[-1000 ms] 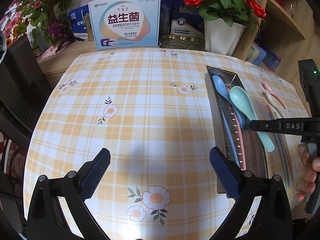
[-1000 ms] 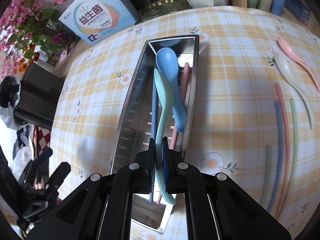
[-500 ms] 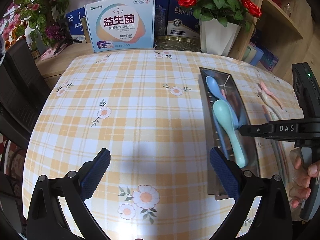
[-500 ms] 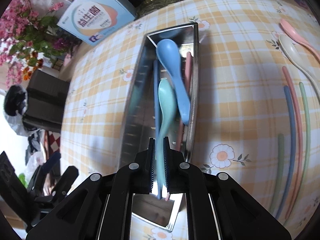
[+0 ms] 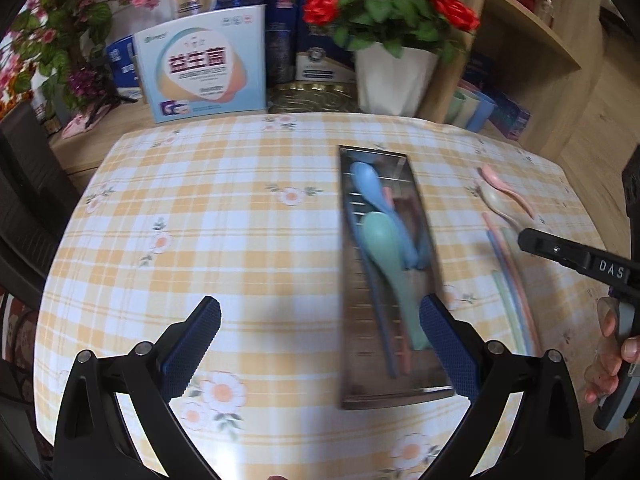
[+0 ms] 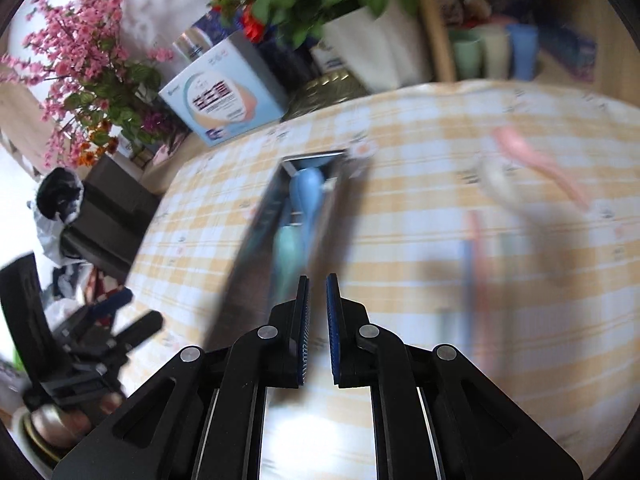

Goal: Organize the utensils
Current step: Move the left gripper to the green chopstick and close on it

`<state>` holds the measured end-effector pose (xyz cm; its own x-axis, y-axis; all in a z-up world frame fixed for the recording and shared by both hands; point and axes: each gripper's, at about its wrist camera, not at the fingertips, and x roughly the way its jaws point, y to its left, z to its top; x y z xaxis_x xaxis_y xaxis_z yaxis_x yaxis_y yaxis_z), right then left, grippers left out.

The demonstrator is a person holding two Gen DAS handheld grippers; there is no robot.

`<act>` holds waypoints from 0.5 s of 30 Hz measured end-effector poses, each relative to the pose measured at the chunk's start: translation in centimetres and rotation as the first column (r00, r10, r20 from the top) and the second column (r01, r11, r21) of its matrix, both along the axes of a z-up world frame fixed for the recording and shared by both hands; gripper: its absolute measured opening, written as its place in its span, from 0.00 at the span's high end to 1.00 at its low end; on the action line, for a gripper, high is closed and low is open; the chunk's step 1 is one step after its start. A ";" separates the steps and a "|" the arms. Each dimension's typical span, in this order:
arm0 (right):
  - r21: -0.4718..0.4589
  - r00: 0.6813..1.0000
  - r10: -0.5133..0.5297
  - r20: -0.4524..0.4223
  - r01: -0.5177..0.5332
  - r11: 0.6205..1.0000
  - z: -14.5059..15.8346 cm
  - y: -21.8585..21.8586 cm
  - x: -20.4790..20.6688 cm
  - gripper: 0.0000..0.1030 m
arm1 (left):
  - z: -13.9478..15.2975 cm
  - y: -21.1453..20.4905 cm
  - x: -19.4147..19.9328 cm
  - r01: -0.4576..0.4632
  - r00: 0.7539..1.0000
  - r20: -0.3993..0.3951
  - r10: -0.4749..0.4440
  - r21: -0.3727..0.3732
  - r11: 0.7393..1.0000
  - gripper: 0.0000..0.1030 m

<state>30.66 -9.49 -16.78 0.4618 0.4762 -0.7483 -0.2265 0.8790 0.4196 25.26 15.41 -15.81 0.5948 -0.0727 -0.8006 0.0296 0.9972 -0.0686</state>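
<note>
Your green spoon (image 5: 386, 256) lies in the tray (image 5: 416, 394), long axis along it, bowl toward the far end, beside the blue spoon (image 5: 370, 184). Chopsticks (image 5: 506, 276) and two more spoons (image 5: 502, 196) lie right of it on the checked desk (image 5: 240, 216). Left tongs (image 5: 320, 334) gape wide; right tongs (image 6: 317, 312) stand slightly parted, empty.

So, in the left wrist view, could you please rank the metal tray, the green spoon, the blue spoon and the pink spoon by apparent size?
1. metal tray
2. green spoon
3. blue spoon, partly covered, so unsure
4. pink spoon, farther off, so unsure
</note>
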 end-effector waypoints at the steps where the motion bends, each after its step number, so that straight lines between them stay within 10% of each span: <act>1: -0.007 1.000 -0.007 0.008 0.007 1.000 -0.1 -0.9 -0.2 0.91 | 0.0 -0.9 0.1 0.008 1.000 -0.002 -0.008 0.002 1.000 0.06; 15: -0.095 0.986 -0.151 0.069 0.157 0.983 -4.1 -13.0 -3.5 0.91 | 0.3 -13.7 0.6 0.117 0.993 0.005 -0.117 0.058 0.991 0.20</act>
<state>27.20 -22.48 -20.85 0.5700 0.3201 -0.7567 -0.1076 0.9422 0.3174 25.84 1.69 -15.48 0.5913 -0.0965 -0.8006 0.1469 0.9891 -0.0107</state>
